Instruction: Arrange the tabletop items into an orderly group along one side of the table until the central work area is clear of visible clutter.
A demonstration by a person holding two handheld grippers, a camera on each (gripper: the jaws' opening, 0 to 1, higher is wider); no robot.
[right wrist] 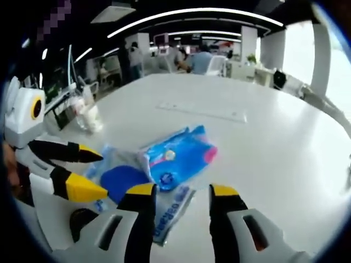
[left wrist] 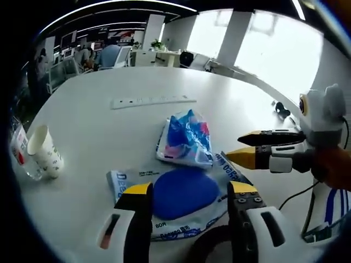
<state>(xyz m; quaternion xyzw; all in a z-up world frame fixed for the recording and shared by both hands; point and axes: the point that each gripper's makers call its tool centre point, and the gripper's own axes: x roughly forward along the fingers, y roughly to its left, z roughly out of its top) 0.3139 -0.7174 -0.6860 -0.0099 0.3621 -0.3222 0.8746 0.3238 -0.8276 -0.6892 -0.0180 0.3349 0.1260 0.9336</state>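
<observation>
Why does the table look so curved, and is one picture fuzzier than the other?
Fisheye lenses bend the white table in both views; in the left gripper view bright windows wash out the upper right; the right gripper view is softer, so print on the blue packet is unreadable and the ceiling lights streak.

Open office: bright windows [left wrist: 279,49] upper right, white pillars [left wrist: 230,38] between them, ceiling light strips [right wrist: 192,13] overhead, desks and seated people [left wrist: 109,55] at upper left
</observation>
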